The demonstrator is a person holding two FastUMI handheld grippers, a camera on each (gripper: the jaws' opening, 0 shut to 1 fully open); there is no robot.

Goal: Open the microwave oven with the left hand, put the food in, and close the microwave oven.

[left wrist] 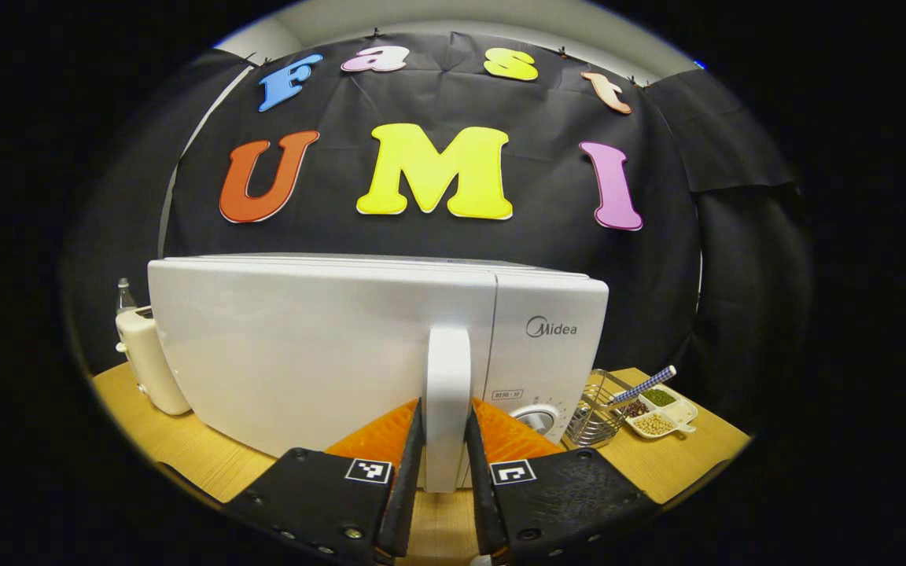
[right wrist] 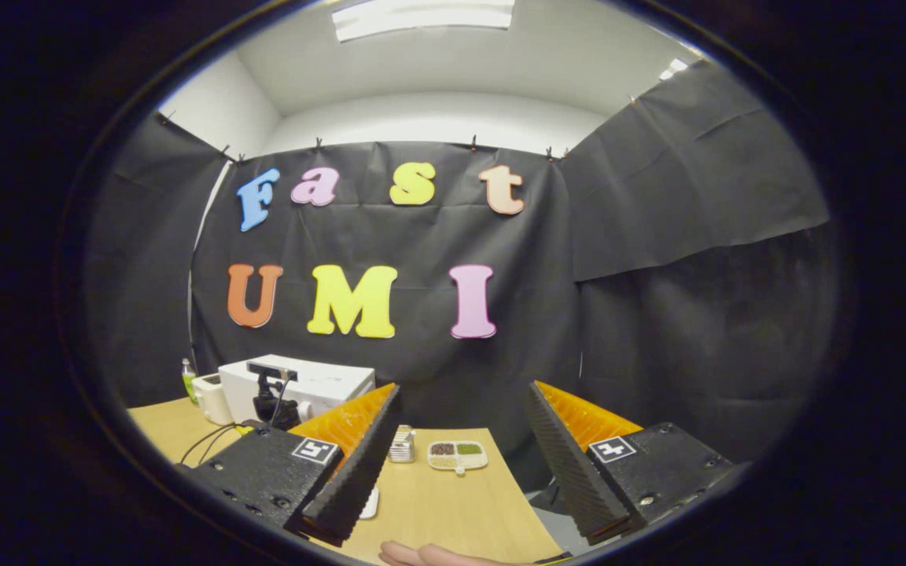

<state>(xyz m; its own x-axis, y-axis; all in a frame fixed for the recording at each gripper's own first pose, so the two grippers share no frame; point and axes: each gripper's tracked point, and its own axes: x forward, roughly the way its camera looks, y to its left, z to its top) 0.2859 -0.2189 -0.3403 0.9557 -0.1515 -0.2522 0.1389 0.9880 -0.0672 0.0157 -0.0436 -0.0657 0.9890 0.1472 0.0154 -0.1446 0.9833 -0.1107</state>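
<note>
the left tongs point(left wrist: 445, 464) were closed on the white handle point(left wrist: 448, 393) of the microwave point(left wrist: 327, 346), one finger pressed to each side of the upright bar, a grip that looked meant for pulling the door point(left wrist: 303, 354) outward. the door was shut and flush with the control panel point(left wrist: 551, 346) to its right. the microwave stood at the far left of the wooden worktop point(left wrist: 185, 448), a toaster point(left wrist: 150, 362) just beside it on the left, a wire rack point(left wrist: 594, 413) and a tray of beans point(left wrist: 657, 413) near its right. the right tongs point(right wrist: 457, 464) hung wide open and empty well back from the oven, apparently waiting to fetch the food, which could not be picked out with certainty.
</note>
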